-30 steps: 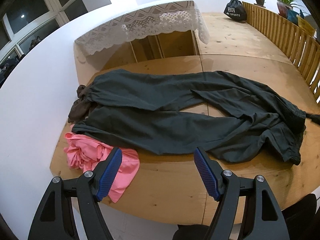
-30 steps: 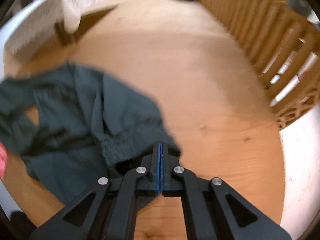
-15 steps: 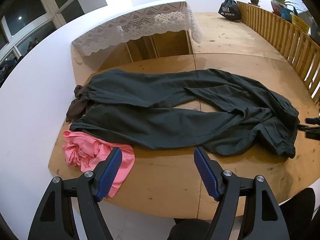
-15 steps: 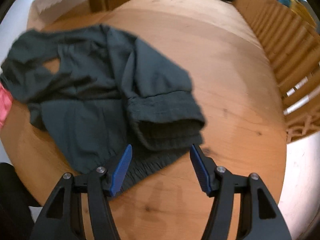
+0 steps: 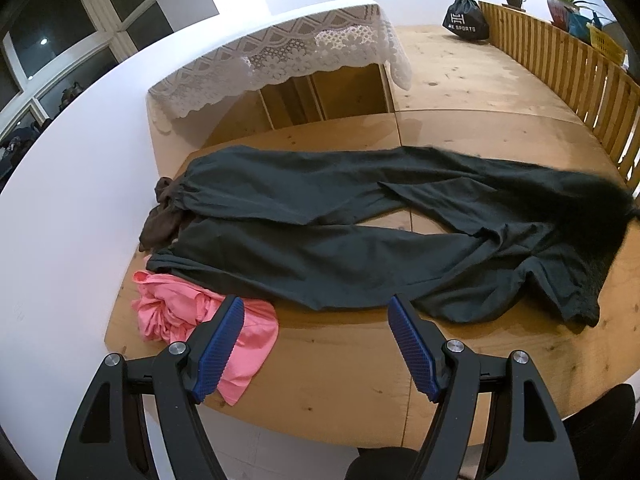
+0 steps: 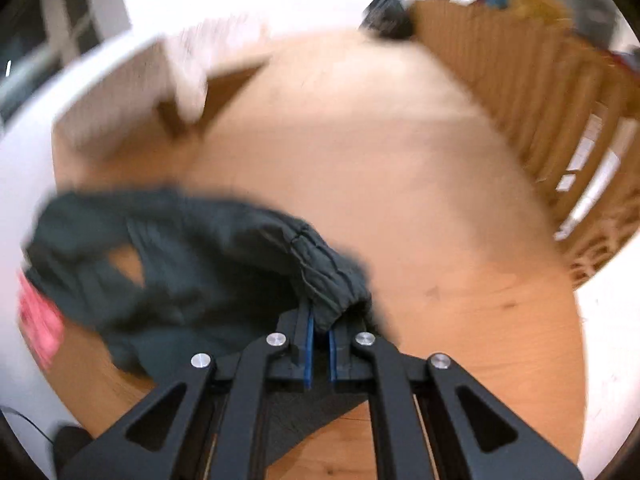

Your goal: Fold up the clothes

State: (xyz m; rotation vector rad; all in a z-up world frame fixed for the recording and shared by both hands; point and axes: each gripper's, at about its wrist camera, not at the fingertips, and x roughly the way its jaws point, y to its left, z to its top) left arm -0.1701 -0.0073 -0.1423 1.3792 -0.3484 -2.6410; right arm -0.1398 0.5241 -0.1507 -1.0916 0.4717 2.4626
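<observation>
Now the right gripper [image 6: 319, 334], spread wide half a second ago, has clamped the elastic cuff of the dark green cotton trousers [image 5: 340, 240] near the wooden platform's [image 5: 460, 80] right edge; folding can begin. The left gripper [image 5: 316, 344] hangs open.

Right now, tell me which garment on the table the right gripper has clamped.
The dark green trousers: the right gripper is shut on their elastic cuff. The pink garment and brown garment lie untouched at the table's other end.

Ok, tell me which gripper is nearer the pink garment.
Left. The left gripper hangs open just above the pink garment; the right gripper is clamped on the dark trousers at their far end.
</observation>
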